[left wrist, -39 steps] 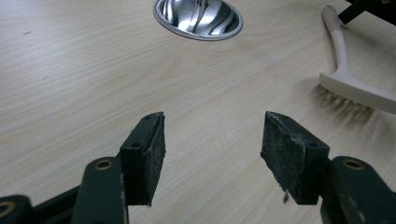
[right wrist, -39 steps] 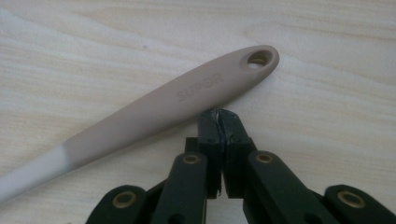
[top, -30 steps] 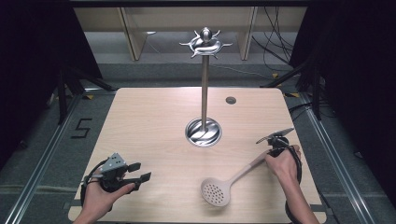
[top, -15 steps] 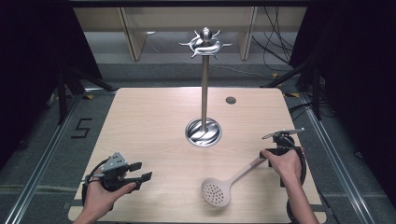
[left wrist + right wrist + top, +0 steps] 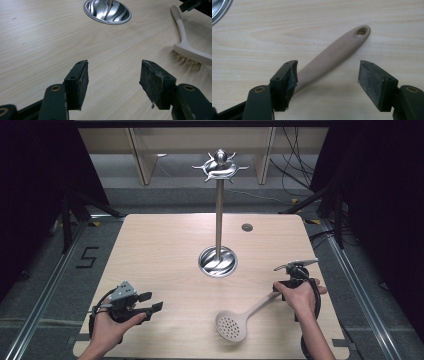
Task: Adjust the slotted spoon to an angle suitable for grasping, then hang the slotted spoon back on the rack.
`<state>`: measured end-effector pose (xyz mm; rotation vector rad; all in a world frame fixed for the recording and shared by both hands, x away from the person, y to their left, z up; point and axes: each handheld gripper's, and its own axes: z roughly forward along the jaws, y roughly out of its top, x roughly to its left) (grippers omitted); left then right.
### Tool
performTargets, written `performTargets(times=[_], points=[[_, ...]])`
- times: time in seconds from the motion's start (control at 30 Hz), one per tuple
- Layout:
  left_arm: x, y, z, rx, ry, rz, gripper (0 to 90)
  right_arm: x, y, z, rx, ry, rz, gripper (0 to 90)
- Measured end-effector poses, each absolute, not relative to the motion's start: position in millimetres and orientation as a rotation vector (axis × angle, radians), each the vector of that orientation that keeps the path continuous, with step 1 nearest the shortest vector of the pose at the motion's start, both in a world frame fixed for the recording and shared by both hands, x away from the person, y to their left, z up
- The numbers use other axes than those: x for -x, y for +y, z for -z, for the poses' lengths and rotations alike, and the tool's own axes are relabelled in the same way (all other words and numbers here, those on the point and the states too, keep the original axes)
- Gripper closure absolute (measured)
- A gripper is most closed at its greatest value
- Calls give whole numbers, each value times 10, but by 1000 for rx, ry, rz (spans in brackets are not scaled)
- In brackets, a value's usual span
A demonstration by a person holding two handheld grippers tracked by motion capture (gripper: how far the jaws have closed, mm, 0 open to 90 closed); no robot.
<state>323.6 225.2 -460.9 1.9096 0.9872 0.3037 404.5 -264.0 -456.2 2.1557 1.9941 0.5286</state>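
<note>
Your right gripper [image 5: 327, 82] hung over the surface [image 5: 165, 250] with its 2 jaws spread wide and nothing between the pads. The beige handle of the slotted spoon [image 5: 332, 56] lay flat under that gap, running from beside the near jaw out ahead of the jaws to its hanging hole [image 5: 362, 31]. It touched neither pad, as far as the right gripper view showed. In the high view your right hand [image 5: 296, 295] sat at the handle end, and the perforated spoon head [image 5: 231, 325] lay on the surface back toward you.

Your left gripper [image 5: 113, 83] also had its 2 jaws apart and empty, low over bare wood. The spoon was well off to the far side of its jaws.

Farther ahead of both pairs of jaws stood the steel utensil stand [image 5: 218, 210], its round base [image 5: 218, 260] resting on the surface and its hooked crown [image 5: 220, 166] at the top of the pole.

The step in hand looked like the approach to grasp the spoon by its handle. The next move would call for you to lower the right jaws so they straddle the handle squarely, then close on it short of the hole, leaving the hole free for a hook.
</note>
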Motion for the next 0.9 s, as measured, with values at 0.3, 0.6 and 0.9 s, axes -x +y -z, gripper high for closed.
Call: performTargets(times=[0.3, 0.6, 0.9], points=[[-3221, 2246, 4600, -1900, 977, -309, 391, -4005, -2655, 4516, -2173, 1949, -553, 323], [-3244, 2207, 4613, -1922, 992, -313, 390, -4036, -2702, 4565, -2209, 1928, -580, 323], [-3172, 2260, 4628, -1928, 992, -307, 390, -4031, -2797, 4509, -2257, 1868, -598, 335]])
